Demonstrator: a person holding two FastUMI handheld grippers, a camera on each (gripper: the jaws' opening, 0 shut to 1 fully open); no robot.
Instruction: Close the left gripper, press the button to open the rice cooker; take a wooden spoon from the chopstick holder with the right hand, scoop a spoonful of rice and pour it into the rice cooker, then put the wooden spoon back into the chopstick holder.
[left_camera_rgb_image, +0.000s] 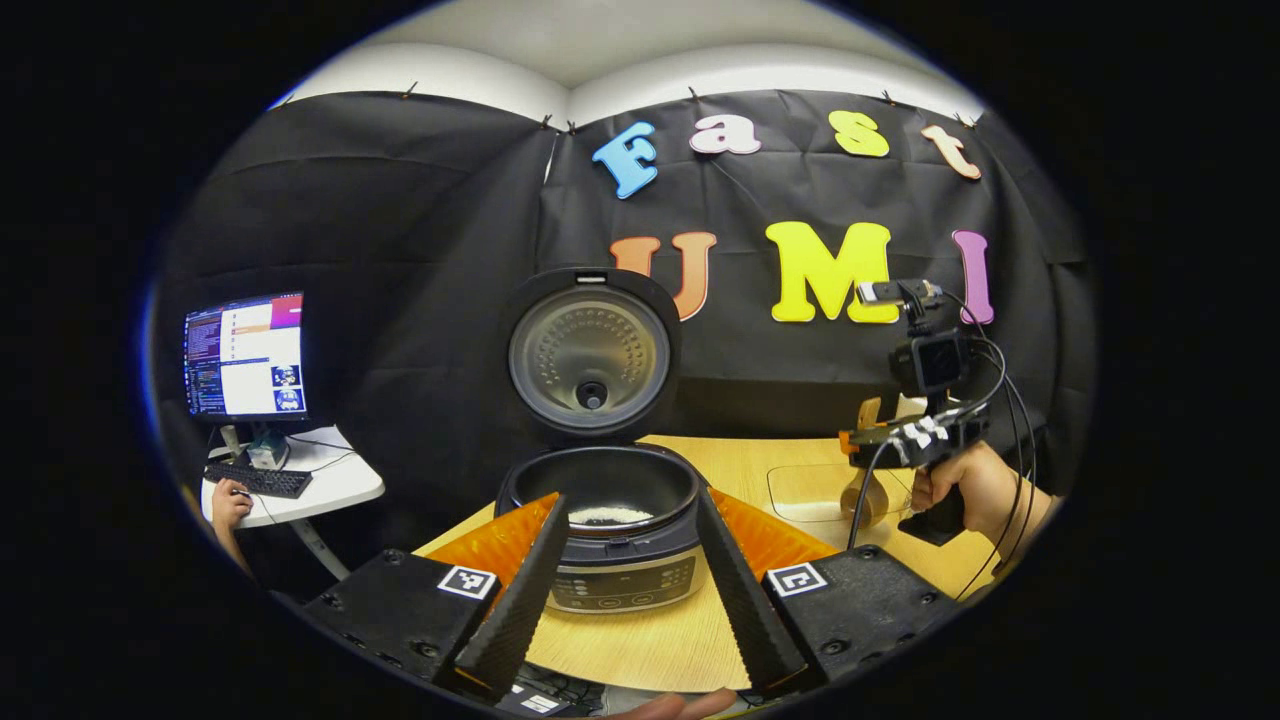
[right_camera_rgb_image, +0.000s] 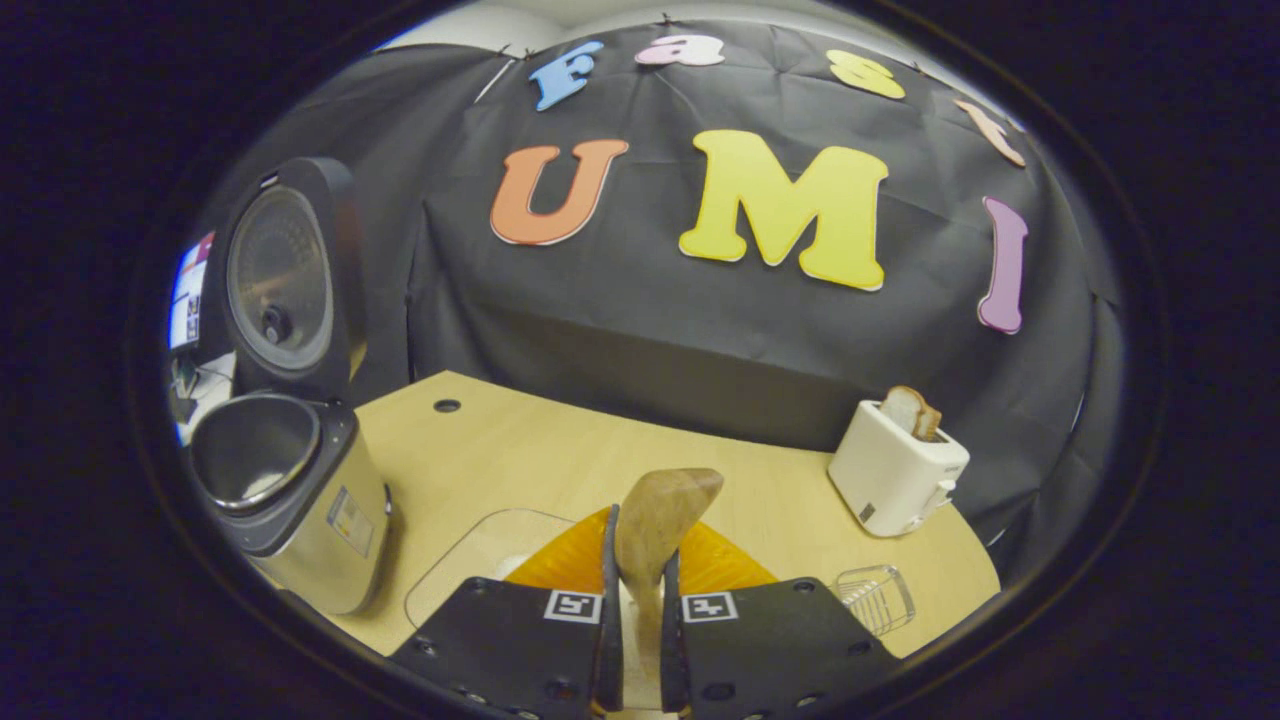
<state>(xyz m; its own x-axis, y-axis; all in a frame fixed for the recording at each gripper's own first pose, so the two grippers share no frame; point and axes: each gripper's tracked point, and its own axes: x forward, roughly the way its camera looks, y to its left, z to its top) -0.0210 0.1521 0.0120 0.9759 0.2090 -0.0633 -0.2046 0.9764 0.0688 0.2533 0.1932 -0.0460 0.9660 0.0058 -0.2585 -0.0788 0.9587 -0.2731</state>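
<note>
The rice cooker (left_camera_rgb_image: 620, 570) stands open on the wooden table, lid (left_camera_rgb_image: 590, 350) upright, with white rice (left_camera_rgb_image: 610, 515) in its pot. My left gripper (left_camera_rgb_image: 632, 500) is open, one finger to each side of the cooker's front, touching nothing. Farther right, a hand holds my right gripper (left_camera_rgb_image: 862, 438) above a clear container (left_camera_rgb_image: 800, 490). In the right gripper view the right gripper (right_camera_rgb_image: 640, 560) is shut on a wooden spoon (right_camera_rgb_image: 665, 505), whose bowl points up and forward. The cooker (right_camera_rgb_image: 300, 500) is at its left, and the clear container (right_camera_rgb_image: 470, 560) lies below the fingers.
A white toaster (right_camera_rgb_image: 895, 470) with a slice of bread stands at the table's back right. A small clear holder (right_camera_rgb_image: 875, 597) sits near the front right edge. Left of the table, a side desk (left_camera_rgb_image: 330, 485) carries a monitor (left_camera_rgb_image: 245, 355) and a keyboard (left_camera_rgb_image: 258, 480), with a person's hand beside it.
</note>
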